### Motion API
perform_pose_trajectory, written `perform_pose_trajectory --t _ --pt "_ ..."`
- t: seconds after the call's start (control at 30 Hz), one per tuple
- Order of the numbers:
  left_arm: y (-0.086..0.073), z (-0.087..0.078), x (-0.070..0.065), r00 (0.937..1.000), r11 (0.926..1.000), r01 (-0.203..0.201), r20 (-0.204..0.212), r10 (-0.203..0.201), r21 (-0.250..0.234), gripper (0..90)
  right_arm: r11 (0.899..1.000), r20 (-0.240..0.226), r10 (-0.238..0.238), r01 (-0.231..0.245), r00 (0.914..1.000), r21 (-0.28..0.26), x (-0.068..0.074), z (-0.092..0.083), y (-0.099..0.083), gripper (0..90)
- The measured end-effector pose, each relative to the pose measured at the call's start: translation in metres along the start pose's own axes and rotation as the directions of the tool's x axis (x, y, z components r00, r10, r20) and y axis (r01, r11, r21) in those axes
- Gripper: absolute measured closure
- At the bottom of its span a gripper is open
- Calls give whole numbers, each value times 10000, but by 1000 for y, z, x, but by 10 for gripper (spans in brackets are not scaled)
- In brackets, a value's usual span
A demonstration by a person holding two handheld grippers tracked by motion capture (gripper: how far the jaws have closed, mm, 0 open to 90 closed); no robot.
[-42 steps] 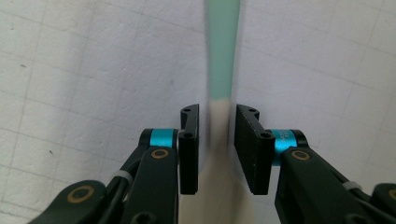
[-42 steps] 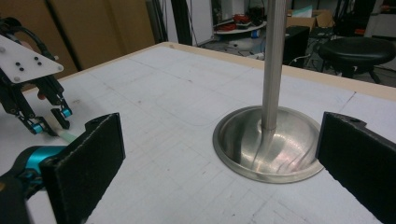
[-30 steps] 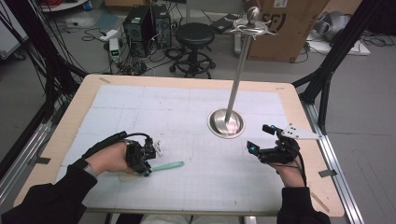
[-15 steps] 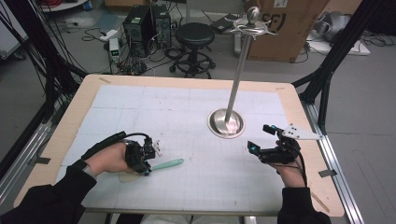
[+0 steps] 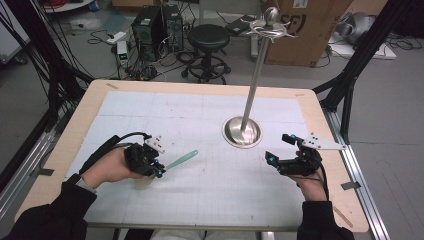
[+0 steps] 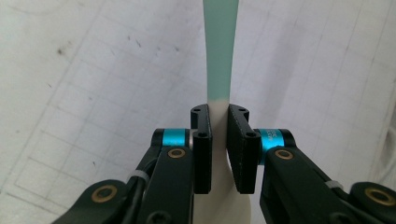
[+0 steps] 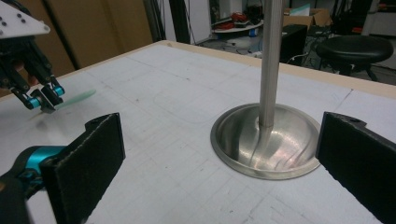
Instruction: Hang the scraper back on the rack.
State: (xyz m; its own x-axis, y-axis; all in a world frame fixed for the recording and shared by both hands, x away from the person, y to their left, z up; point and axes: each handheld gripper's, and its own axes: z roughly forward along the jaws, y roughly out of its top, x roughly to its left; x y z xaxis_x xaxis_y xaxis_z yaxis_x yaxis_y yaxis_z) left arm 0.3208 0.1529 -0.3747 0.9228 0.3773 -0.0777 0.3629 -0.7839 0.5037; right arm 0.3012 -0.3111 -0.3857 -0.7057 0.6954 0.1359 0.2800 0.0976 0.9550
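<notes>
Large dark letters, partly cut off and reading roughly "SF", are printed on the cardboard box (image 5: pixel 320 30) behind the table; nothing else is legible.

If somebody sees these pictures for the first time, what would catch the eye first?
Probably the tall metal stand, rising from its round base right of the table's centre. Next, the left tongs near the front left, shut on a utensil with a green handle. The right tongs wait open beside the stand's base.

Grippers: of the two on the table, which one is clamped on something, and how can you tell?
The left gripper: its jaws pinch the cream end of a green-tipped spatula. The right gripper stands wide open, nothing between its jaws.
</notes>
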Motion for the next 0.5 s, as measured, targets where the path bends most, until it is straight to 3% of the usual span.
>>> perform_pose_trajectory --t 0.17,0.27,0.5 --pt "4 -5 2 9999 9960 91 -71 -97 -891 808 10000 23 16 -16 10000 -64 -1 -1 0 3" --pt "7 -9 5 9996 9859 271 -39 -282 -1653 808 10000 30 51 -51 10000 -62 -1 -1 0 3" --pt "11 -13 11 9966 9402 730 -107 -811 -3327 808 10000 35 64 -64 10000 -55 -1 -1 0 3"
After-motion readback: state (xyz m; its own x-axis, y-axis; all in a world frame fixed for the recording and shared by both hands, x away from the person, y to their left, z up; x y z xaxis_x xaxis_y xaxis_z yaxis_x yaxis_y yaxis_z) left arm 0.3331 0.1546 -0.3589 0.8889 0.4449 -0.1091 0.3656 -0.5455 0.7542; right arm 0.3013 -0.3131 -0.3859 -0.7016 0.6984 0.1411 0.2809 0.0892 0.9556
